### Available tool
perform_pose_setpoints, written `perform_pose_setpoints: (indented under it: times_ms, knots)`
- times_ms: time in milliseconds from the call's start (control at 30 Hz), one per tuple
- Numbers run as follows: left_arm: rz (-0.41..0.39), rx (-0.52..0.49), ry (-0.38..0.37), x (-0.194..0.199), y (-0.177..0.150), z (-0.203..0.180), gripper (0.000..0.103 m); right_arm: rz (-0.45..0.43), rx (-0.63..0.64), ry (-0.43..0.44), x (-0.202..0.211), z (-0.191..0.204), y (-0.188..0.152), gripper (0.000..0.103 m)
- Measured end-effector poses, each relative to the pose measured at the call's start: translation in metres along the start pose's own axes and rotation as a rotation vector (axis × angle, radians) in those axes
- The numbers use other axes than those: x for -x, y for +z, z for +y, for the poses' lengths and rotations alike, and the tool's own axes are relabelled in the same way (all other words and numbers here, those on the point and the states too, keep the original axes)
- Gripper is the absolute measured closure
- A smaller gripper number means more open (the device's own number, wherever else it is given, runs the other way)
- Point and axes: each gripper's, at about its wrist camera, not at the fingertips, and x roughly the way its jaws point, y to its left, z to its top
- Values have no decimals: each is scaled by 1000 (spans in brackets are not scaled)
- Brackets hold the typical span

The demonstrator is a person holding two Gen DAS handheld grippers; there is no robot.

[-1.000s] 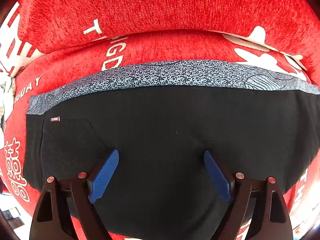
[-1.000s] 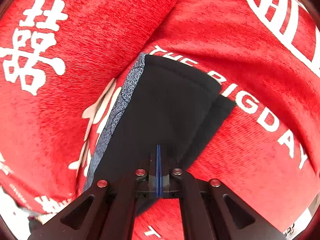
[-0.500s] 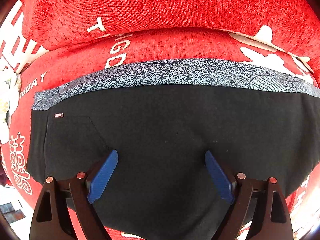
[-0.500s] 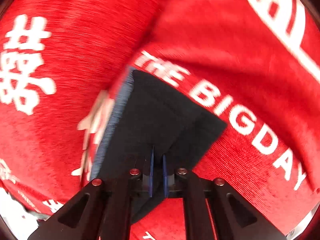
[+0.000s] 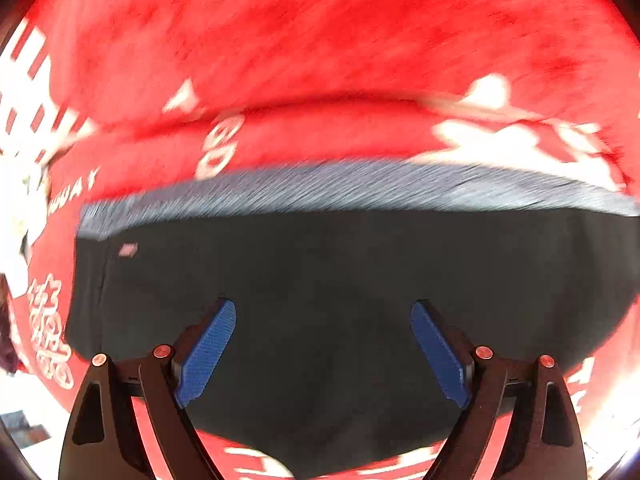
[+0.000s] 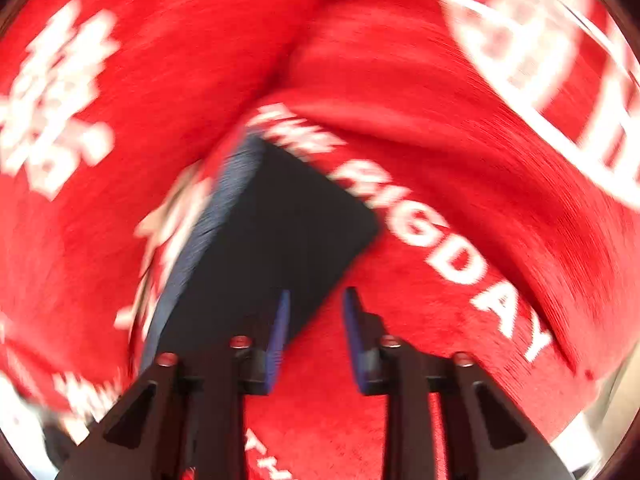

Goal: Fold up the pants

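- Left gripper (image 5: pixel 323 312): pointed straight down over the pants, its two blue-padded fingers (image 5: pixel 206 350) spread wide. Nothing lies between them, and the pads hang above the cloth without touching it.
- Right gripper (image 6: pixel 314 300): tilted steeply downward, its jaws opening. A narrow gap shows between the blue pads, and only red cloth is seen through it. The pads press on nothing; the left pad (image 6: pixel 278 340) stands at the near edge of the folded pants.
- Black pants (image 5: pixel 340 280): folded into a flat, roughly rectangular packet lying on the red blanket. Seen from the left wrist, they span nearly the full width of the view.
- Grey patterned band (image 5: pixel 340 190): runs along the far long edge of the pants. In the right wrist view it borders the left side of the packet.
- Small label (image 5: pixel 128 249): a pale tag on the black cloth near the left end of the band.
- Red blanket (image 6: pixel 460 168): a plush cover with white printing, including the words "THE BIGDAY" (image 6: pixel 404 216) beside the pants' corner. A raised fold of the same red cloth lies beyond the pants.
- Both views are blurred by motion, so fine detail in the cloth cannot be read.
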Motion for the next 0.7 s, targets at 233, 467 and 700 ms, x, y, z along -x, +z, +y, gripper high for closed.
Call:
perform_pose_setpoints:
  times_ms: [233, 467, 700]
  knots:
    - [-62, 14, -61, -20, 49, -82, 12, 117, 488, 127, -73, 139, -13, 77]
    - [-58, 30, 14, -59, 75, -91, 4, 48, 600, -42, -130, 142, 9, 103]
    - [-84, -39, -32, -4, 61, -70, 4, 52, 487, -60, -85, 115, 23, 95]
